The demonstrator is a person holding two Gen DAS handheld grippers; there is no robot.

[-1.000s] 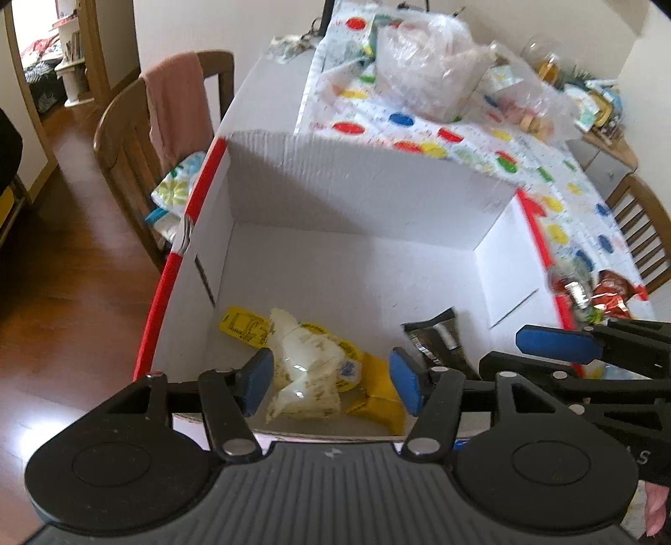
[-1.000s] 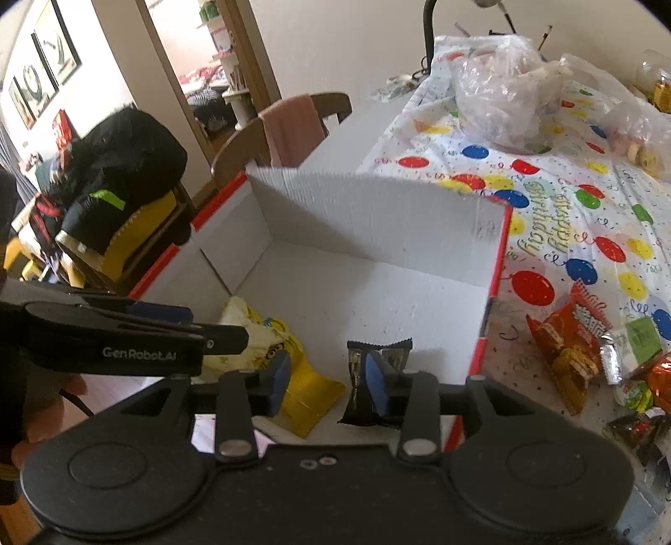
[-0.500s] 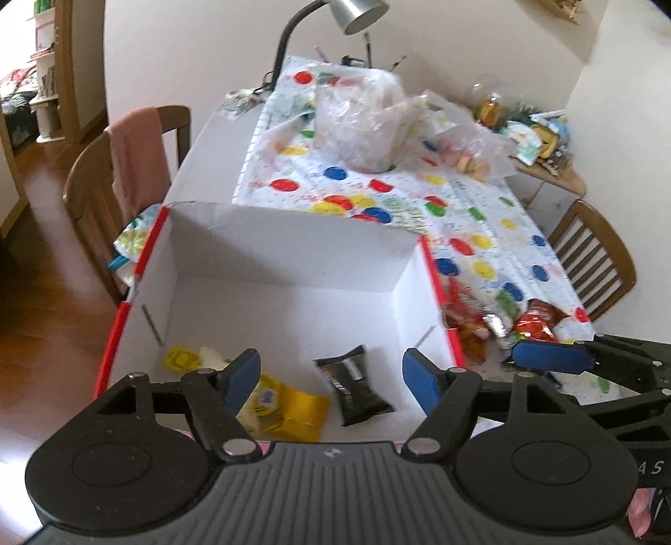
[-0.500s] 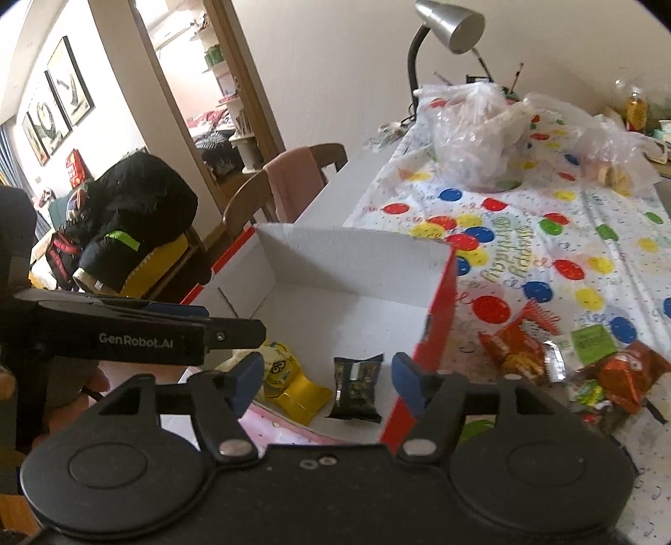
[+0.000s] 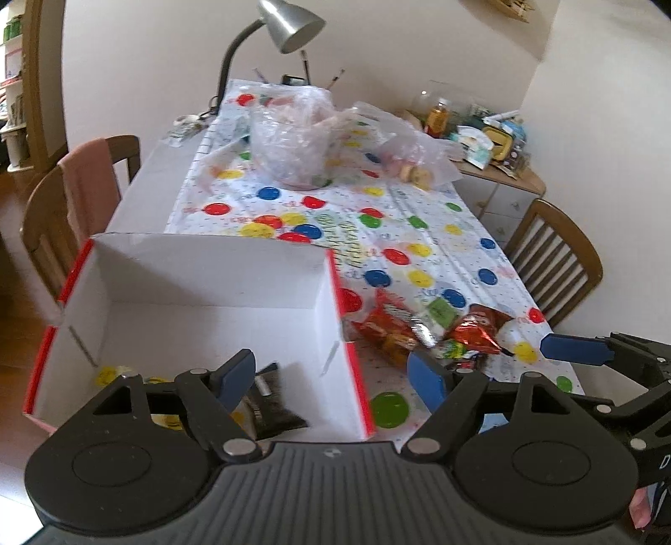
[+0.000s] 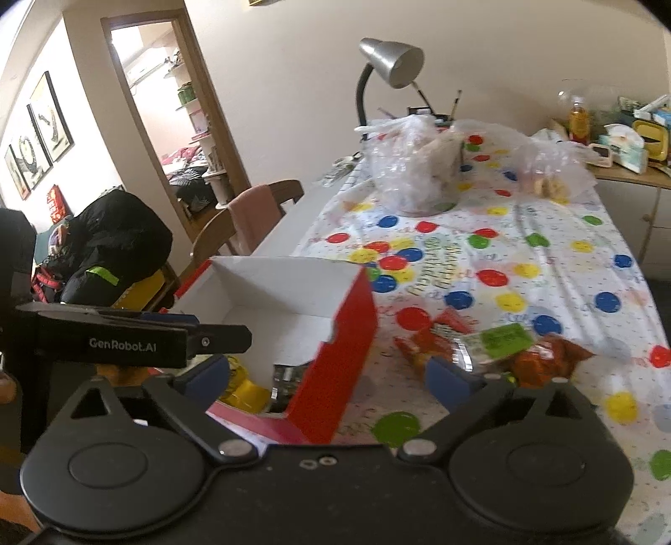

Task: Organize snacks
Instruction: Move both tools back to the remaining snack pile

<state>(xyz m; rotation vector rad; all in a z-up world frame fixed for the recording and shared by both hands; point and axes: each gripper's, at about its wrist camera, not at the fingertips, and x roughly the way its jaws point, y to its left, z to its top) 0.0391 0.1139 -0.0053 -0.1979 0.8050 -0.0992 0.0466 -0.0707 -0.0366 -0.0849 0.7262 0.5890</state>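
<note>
A white cardboard box with red outer walls (image 5: pixel 201 272) (image 6: pixel 348 335) stands at the table's near left corner. Inside lie a dark snack packet (image 5: pixel 272 408) (image 6: pixel 287 379) and yellow packets (image 5: pixel 107 373) (image 6: pixel 245 392). A heap of red, orange and green snack packets (image 5: pixel 419 327) (image 6: pixel 495 348) lies on the cloth right of the box. My left gripper (image 5: pixel 331 379) is open above the box's near right corner, holding nothing. My right gripper (image 6: pixel 327 375) is open too, over the box's red wall, with the snack heap just beyond its right finger.
A dotted tablecloth (image 5: pixel 419 234) covers the table. Clear plastic bags (image 5: pixel 293 138) and a desk lamp (image 5: pixel 289 25) stand at the far end. Wooden chairs sit at the left (image 5: pixel 63 201) and right (image 5: pixel 553 260). A cluttered sideboard (image 5: pixel 495 142) lines the far right wall.
Both grippers have lifted and pulled back from the box and swung right. Both have opened wider. The dark packet now lies loose in the box.
</note>
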